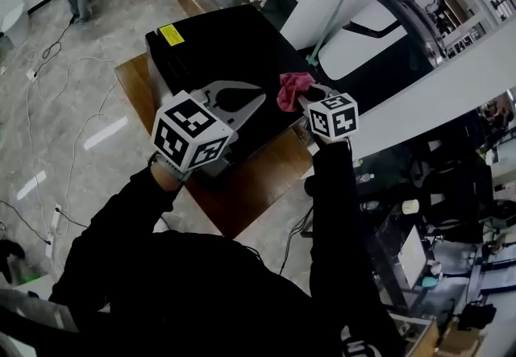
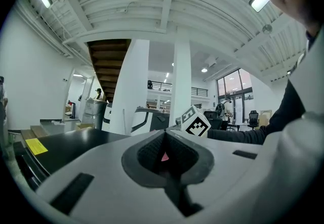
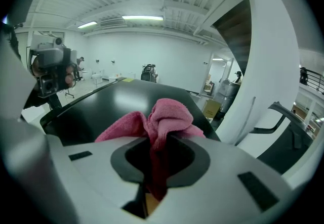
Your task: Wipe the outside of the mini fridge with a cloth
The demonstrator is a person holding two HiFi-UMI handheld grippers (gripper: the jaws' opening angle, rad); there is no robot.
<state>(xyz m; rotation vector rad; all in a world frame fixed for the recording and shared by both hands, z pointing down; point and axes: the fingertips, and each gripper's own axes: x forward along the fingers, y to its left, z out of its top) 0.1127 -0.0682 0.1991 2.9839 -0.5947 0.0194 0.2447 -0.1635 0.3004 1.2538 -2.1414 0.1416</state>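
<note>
Above the black fridge (image 1: 218, 45), the right gripper (image 1: 311, 93) holds the pink cloth (image 1: 289, 92) tight between its fingers. Just left of it, the left gripper (image 1: 256, 99) has its fingers closed together on nothing.

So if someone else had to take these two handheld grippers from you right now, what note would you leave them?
Left gripper: jaws shut, empty, held over the top of the black mini fridge.
Right gripper: shut on the pink cloth, which bunches out past the jaws by the top's right edge in the head view. I cannot tell whether the cloth touches the surface.
Mini fridge: stands on a wooden surface, with a yellow sticker on its top.
Done: cloth is in hand. No wipe marks show, so progress is unclear.
Left: wipe the top and sides.
</note>
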